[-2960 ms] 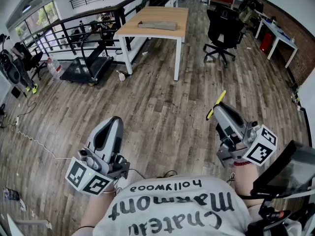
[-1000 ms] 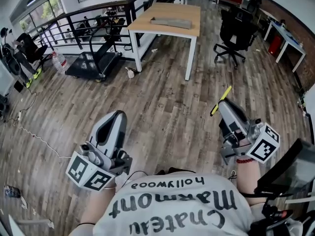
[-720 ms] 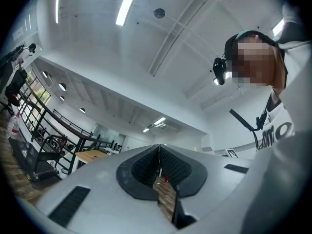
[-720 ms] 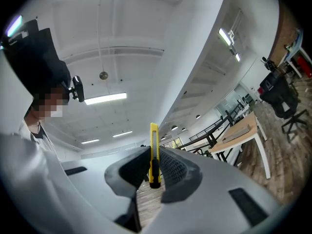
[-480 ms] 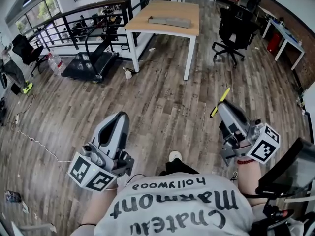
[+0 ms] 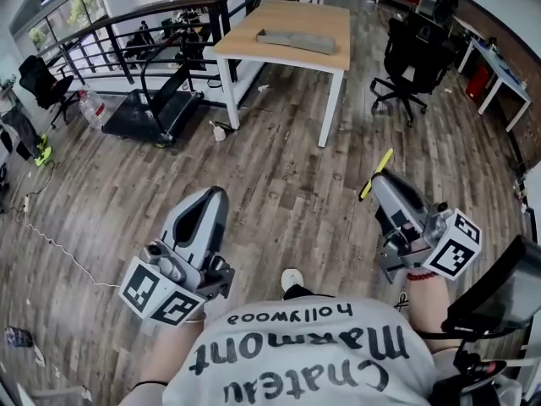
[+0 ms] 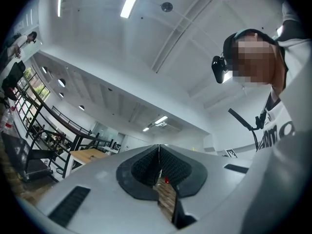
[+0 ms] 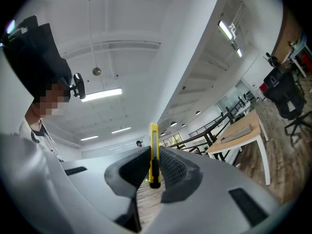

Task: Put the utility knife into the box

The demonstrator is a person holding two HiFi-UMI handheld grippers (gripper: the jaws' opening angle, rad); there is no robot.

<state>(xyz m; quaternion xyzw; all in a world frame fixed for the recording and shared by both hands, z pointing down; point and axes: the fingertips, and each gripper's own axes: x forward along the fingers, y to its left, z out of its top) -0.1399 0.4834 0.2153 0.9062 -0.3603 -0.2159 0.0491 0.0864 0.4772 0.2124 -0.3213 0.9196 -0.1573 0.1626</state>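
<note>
The only words that can be read stand on the person's white shirt, upside down in the head view: small dark letters "hollywood", then larger script "Marmont" and "Chateau". In the left gripper view the same shirt shows only a cut-off scrap of those letters, not legible. The cubes on the left claw and the right claw bear black-and-white square markers, without letters or numbers.

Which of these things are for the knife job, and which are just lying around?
For the job:
- yellow utility knife, clamped in the right gripper
- flat grey box, probably the target, on the light wooden table

Just lying about:
- black office chair
- black treadmill
- left gripper, jaws shut on nothing
</note>
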